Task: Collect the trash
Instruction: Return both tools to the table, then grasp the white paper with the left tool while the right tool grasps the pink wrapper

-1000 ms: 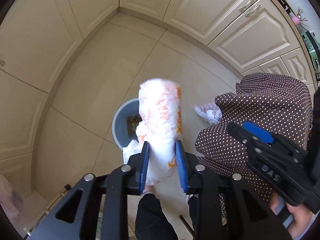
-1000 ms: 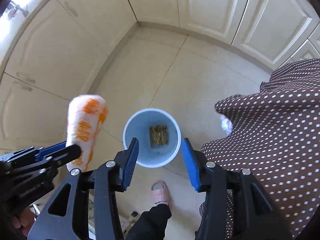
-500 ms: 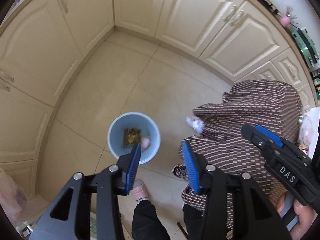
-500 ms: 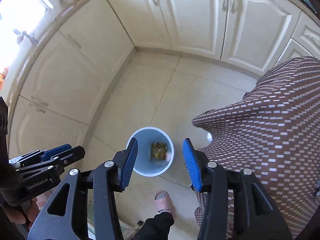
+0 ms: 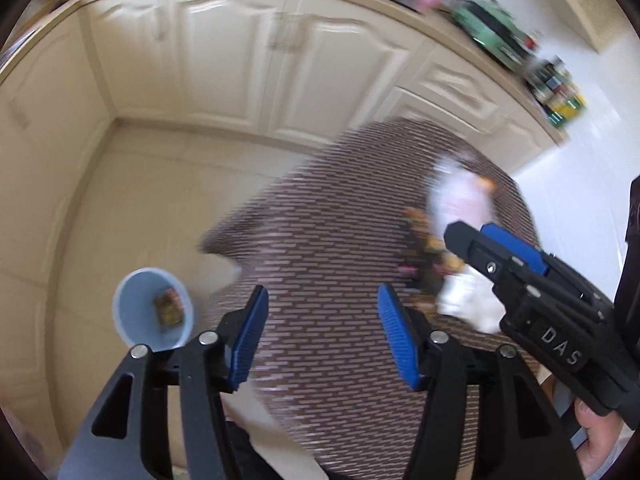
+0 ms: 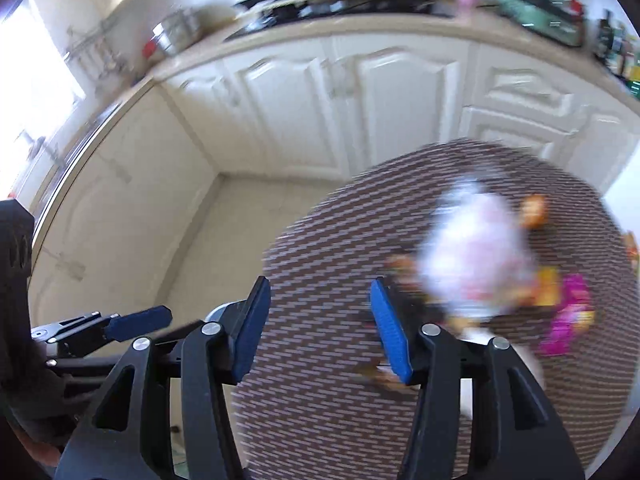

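My left gripper (image 5: 322, 336) hangs over the edge of a round table with a brown dotted cloth (image 5: 340, 232); its jaws are opening with nothing between them. Low on the left, a pale blue bin (image 5: 152, 316) stands on the floor with wrappers inside. My right gripper (image 6: 320, 332) is also opening and empty, above the same cloth (image 6: 328, 400). On the table lie blurred pieces of trash: a white-pink bag (image 6: 476, 252), an orange item (image 6: 534, 210), a magenta wrapper (image 6: 572, 312) and dark wrappers (image 5: 424, 252). In the left wrist view the right gripper (image 5: 472, 236) reaches toward that trash.
Cream cabinet doors (image 5: 240, 60) line the corner behind the table. The worktop (image 6: 360, 24) above carries pots and bottles. A beige tiled floor (image 5: 140, 200) lies between cabinets and table. The left gripper (image 6: 120, 326) shows at the left of the right wrist view. Both pictures are motion-blurred.
The left gripper let the white-and-orange bag go over the bin. Both grippers then swung up and right from the bin toward the table, and their jaws stand wider.
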Motion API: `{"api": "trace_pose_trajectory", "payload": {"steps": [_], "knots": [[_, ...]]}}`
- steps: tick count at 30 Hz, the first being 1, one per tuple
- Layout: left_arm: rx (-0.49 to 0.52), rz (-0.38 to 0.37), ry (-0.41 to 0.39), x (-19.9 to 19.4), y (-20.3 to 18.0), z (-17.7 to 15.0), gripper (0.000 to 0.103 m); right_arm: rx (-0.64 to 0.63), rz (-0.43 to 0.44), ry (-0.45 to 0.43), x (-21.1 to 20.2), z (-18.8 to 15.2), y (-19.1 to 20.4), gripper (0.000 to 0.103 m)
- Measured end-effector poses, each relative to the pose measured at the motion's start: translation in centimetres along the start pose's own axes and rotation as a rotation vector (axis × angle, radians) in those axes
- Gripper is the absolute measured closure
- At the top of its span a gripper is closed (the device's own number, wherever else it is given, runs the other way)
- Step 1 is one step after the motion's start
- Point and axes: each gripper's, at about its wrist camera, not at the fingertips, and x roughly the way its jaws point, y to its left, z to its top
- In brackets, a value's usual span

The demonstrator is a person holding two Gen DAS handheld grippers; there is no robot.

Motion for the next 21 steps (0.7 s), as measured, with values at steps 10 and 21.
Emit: {"api": "trace_pose_trajectory", "payload": {"steps": [10,21], "knots": [[0.174,-0.053,0.122,7.0,-13.1,-1.6,0.041,0.197,-0.103,0.046,-4.0,-3.7,-13.9,0.046],[0.112,-0.059,0.172,11.9,-13.2,-1.0,0.043,0.312,-0.040,0.119,-3.3,-7.0,-18.1,0.046]]}}
